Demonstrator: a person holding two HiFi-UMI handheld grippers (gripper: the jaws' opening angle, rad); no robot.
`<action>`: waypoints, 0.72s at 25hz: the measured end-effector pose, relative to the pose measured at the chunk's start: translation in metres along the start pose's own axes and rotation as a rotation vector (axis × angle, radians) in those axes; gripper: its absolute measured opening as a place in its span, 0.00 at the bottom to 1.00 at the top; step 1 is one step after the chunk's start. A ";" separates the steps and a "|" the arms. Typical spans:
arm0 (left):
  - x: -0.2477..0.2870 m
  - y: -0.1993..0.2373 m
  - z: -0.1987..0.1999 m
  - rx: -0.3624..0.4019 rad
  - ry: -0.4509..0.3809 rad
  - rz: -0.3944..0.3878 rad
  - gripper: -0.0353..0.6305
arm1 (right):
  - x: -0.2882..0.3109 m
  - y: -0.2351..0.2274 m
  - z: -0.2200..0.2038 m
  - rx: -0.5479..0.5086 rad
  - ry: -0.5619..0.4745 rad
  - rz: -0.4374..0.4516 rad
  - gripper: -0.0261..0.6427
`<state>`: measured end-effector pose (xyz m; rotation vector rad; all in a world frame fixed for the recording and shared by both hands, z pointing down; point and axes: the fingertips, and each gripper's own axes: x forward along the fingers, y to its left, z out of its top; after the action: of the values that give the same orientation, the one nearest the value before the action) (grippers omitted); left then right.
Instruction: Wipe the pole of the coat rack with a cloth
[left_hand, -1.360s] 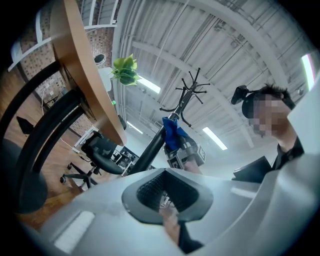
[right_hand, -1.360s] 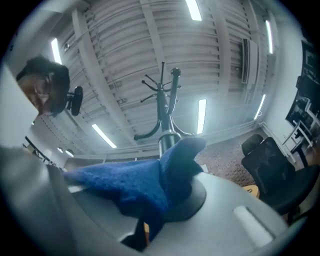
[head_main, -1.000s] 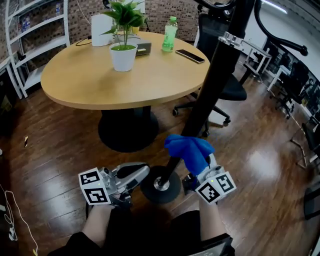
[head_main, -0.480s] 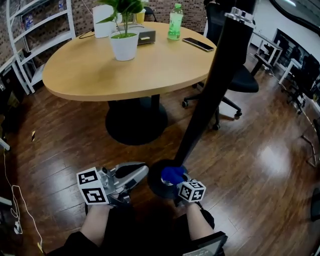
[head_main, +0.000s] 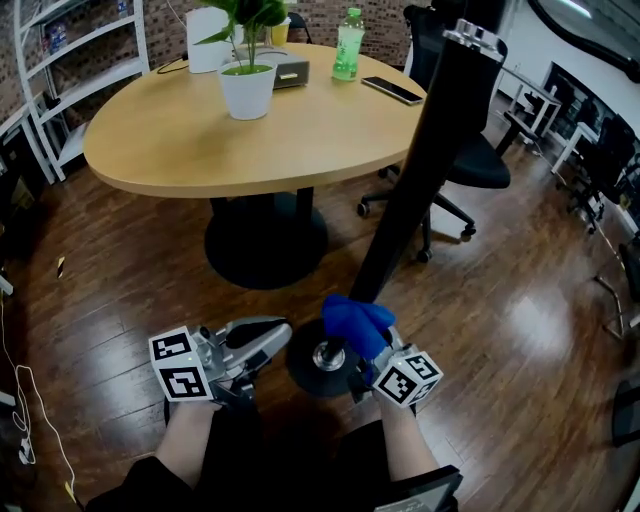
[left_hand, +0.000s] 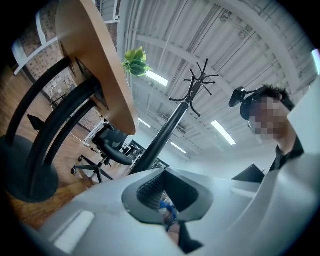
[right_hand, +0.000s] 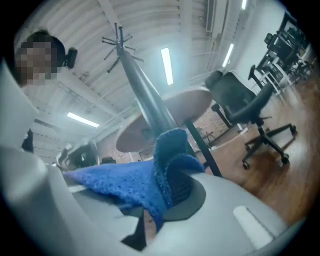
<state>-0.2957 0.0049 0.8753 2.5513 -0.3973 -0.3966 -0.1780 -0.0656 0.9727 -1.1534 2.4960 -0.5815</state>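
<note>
At the tip of the right tool (head_main: 372, 352), whose jaws are clamped on the blue cloth (head_main: 353, 322), the cloth lies against the coat rack pole (head_main: 420, 170) just above its base (head_main: 308, 372), so the long upper stretch probably awaits wiping, while the left tool (head_main: 268, 338), jaws together on nothing, sits beside that base.

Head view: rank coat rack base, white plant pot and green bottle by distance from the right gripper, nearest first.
From the right gripper, which holds the blue cloth:
1. Coat rack base, right beside it, to its left.
2. White plant pot, on the table, ahead and left.
3. Green bottle, at the table's far edge.
</note>
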 end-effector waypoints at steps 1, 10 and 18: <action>0.002 -0.002 0.003 0.002 -0.005 -0.008 0.06 | 0.004 0.019 0.033 -0.029 -0.046 0.029 0.08; 0.006 -0.025 0.041 0.049 -0.072 -0.062 0.06 | 0.026 0.154 0.299 -0.180 -0.329 0.247 0.08; -0.003 -0.036 0.068 0.083 -0.127 -0.058 0.06 | 0.024 0.187 0.388 -0.144 -0.444 0.335 0.07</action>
<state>-0.3152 0.0049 0.8010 2.6308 -0.3947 -0.5776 -0.1366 -0.0612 0.5430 -0.7749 2.2880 -0.0458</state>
